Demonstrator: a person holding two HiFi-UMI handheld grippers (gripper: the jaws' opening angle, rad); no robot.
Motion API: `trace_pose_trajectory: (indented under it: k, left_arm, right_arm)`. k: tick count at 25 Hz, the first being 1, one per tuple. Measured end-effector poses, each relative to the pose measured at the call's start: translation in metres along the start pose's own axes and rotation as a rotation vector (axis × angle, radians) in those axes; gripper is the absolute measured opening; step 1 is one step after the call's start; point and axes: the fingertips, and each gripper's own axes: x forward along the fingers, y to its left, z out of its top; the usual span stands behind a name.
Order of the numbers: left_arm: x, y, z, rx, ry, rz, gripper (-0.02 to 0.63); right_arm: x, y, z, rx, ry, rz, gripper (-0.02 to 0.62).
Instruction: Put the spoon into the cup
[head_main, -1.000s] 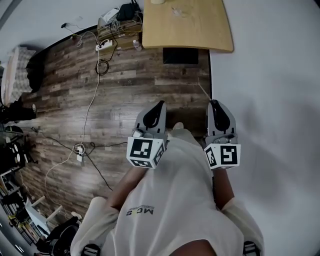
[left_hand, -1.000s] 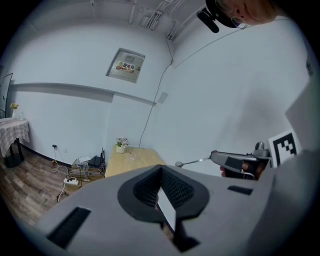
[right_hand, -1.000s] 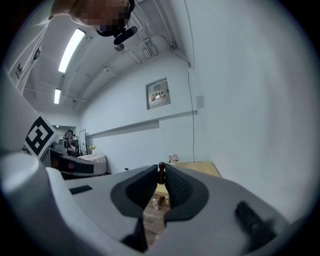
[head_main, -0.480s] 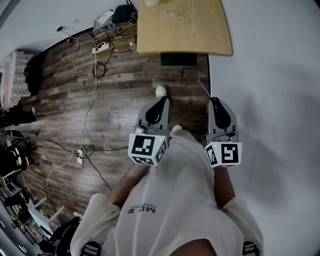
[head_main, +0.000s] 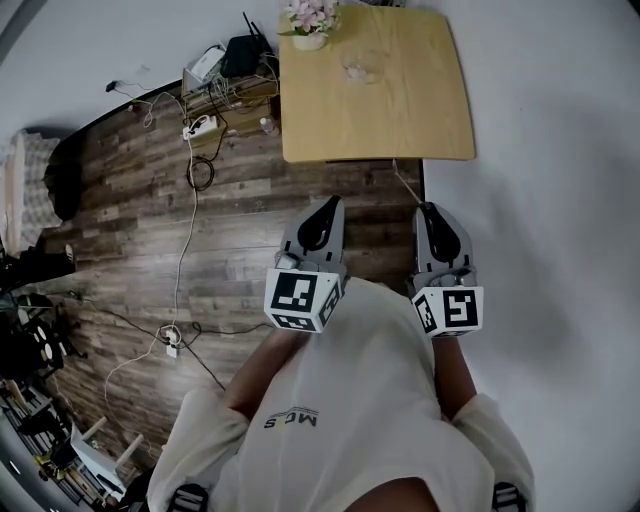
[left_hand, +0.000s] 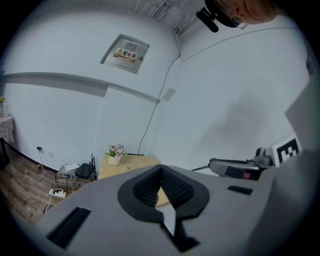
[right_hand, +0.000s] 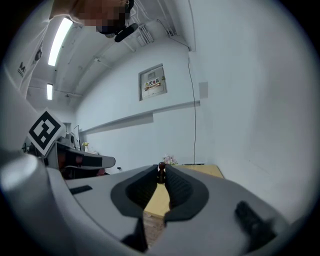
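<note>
A thin spoon (head_main: 408, 183) sticks forward out of my right gripper (head_main: 427, 207), which is shut on it; its dark end (right_hand: 161, 174) shows pinched between the pads in the right gripper view. In the left gripper view the spoon (left_hand: 201, 168) pokes from the right gripper as a slim rod. A clear glass cup (head_main: 358, 70) stands on the wooden table (head_main: 420, 110) ahead, well beyond both grippers. My left gripper (head_main: 331, 203) is shut with nothing in it, level with the right one, over the floor before the table's near edge.
A flower pot (head_main: 308, 22) stands at the table's far left corner. Cables and a power strip (head_main: 200, 128) lie on the plank floor to the left of the table, with a black router (head_main: 240, 55). A white wall (head_main: 540, 150) runs along the right.
The table has come closer and more of it shows, with the flower pot and cup now in view. Both grippers stay shut and side by side.
</note>
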Motion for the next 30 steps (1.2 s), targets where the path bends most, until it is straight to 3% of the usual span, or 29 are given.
trace_pose_trajectory:
  k: [8, 14, 30]
  left_arm:
    - [0.078, 0.085, 0.058, -0.013, 0.004, -0.039, 0.011]
    - [0.111, 0.144, 0.072, -0.026, 0.002, -0.018, 0.011]
    - [0.136, 0.170, 0.076, -0.058, 0.010, 0.035, 0.011]
  right_arm:
    - [0.122, -0.010, 0.037, -0.017, 0.025, -0.042, 0.058]
    - [0.180, -0.012, 0.041, -0.028, 0.043, -0.052, 0.058]
    - [0.256, -0.025, 0.031, -0.071, 0.094, -0.013, 0.058]
